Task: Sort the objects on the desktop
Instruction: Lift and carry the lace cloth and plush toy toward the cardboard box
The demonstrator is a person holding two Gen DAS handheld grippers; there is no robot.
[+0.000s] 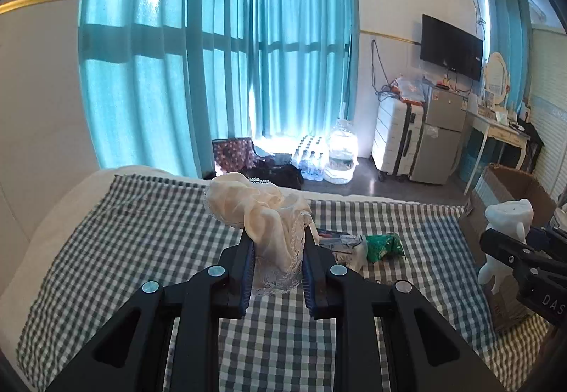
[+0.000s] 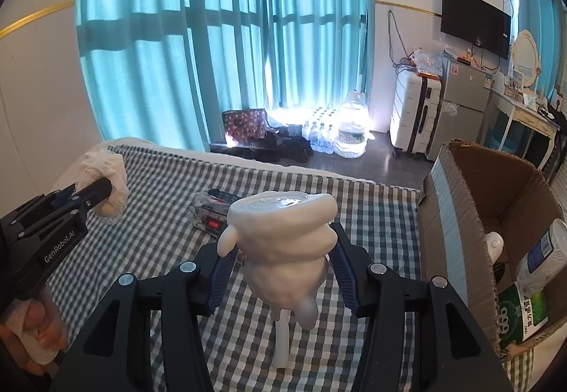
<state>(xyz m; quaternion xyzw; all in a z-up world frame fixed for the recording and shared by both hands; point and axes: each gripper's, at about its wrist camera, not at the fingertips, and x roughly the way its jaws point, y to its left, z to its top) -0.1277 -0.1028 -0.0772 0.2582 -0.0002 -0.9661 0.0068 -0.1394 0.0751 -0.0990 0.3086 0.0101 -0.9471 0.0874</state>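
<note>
- I'm looking over a bed [image 1: 141, 232] covered in a green-and-white checked sheet, with teal curtains [image 1: 212, 55] drawn across the window behind it.
- On the floor past the bed: a big clear water jug [image 1: 342, 153], a pack of small bottles [image 1: 312, 154] beside it, a spotted bag [image 1: 234, 153], then a white suitcase [image 1: 395, 140] and a small grey fridge [image 1: 441, 133] under a wall TV [image 1: 452, 46].
- On the sheet ahead of my left claw [image 1: 276, 252] lie a green packet [image 1: 384, 245] and a clear plastic bag [image 2: 212, 211] with a red switch showing inside. Both sit low and well clear of the claws.
- At the right edge of the bed stands an open cardboard box [image 2: 457, 225]. Inside I can see a capped plastic bottle [image 2: 542, 257], a green-and-white carton [image 2: 521, 310] and a small white item I can't make out.
- Left claw is clamped on a crumpled cream lace cloth [image 1: 262, 211]; the fabric billows above the pads and hangs between them, up off the sheet.
- Right claw [image 2: 280, 259] is clamped on a white moulded figure [image 2: 283, 236], glossy, lumpy, flat on top, with small rounded nubs sticking out. It's up in the air, left of the box.
- A white tube [image 2: 281, 342] shows below the figure; whether it touches, I can't tell.
- The person's hand [image 2: 35, 331] grips the left claw's handle, low left in the right wrist view.
</note>
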